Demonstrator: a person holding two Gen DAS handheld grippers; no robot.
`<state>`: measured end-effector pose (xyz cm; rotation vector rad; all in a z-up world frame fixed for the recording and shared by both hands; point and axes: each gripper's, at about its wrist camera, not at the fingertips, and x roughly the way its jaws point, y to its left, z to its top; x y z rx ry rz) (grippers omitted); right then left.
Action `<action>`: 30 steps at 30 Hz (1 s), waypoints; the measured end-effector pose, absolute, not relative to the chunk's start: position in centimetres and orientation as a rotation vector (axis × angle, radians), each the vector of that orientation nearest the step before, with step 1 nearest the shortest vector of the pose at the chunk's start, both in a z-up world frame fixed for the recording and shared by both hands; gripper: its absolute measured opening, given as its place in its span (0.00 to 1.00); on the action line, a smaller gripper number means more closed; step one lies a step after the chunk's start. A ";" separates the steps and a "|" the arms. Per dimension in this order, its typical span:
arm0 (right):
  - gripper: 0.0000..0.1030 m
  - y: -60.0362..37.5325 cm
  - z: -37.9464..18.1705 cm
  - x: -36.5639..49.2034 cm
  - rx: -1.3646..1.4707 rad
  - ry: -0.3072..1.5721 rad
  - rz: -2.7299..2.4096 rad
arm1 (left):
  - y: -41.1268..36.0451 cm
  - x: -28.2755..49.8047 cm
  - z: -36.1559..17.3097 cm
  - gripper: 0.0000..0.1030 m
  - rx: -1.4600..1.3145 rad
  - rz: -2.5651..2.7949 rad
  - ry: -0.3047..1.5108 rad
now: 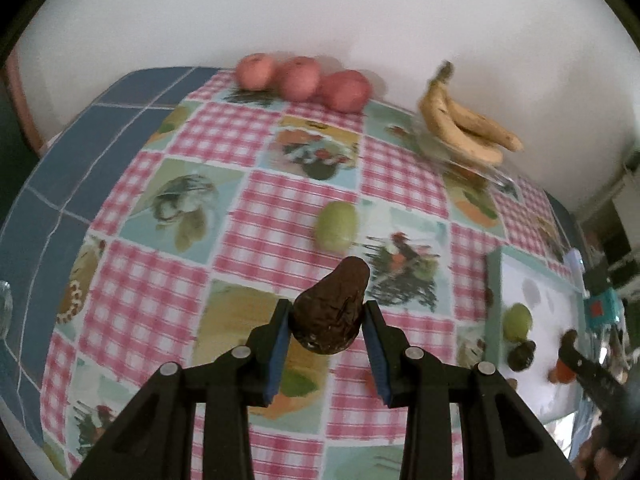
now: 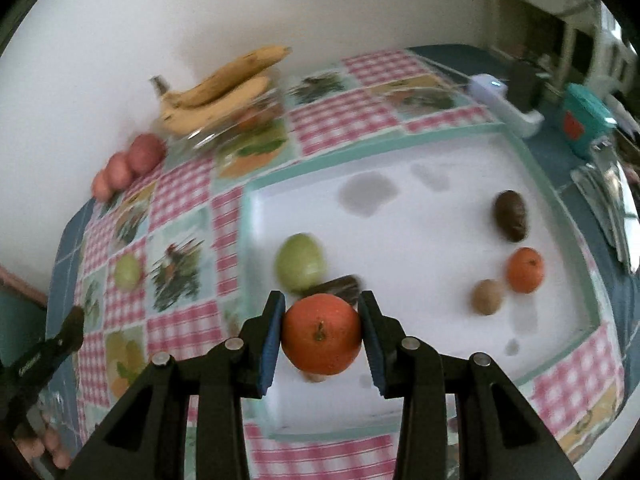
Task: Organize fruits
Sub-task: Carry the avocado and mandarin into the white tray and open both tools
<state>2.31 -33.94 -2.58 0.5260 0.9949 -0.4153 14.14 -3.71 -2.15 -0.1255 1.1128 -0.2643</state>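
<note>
Wrinkled dark avocado (image 1: 330, 314), glossy round orange (image 2: 322, 334)

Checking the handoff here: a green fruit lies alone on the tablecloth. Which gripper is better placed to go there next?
Left, probably: its gripper holds an avocado just short of the green fruit; the right gripper carries an orange over the tray.

Tablecloth (image 1: 248, 216): pink gingham squares and food pictures, over blue grid cloth.
Teal box (image 2: 586, 120): red mark, far right.
White device (image 2: 502, 98): beyond the tray.
Wall (image 1: 320, 8): plain white.
</note>
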 end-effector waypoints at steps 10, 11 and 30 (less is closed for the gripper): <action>0.38 -38.6 -3.0 0.1 0.590 0.972 -0.523 | -9.5 11.7 -1.8 0.37 -0.006 -0.390 1.114; 0.38 -38.8 -3.0 0.0 0.595 0.971 -0.525 | -9.9 11.5 -1.8 0.37 0.004 -0.399 1.114; 0.38 -42.6 -3.2 -2.0 0.624 0.942 -0.604 | -18.0 6.8 -1.8 0.37 0.170 -0.641 1.103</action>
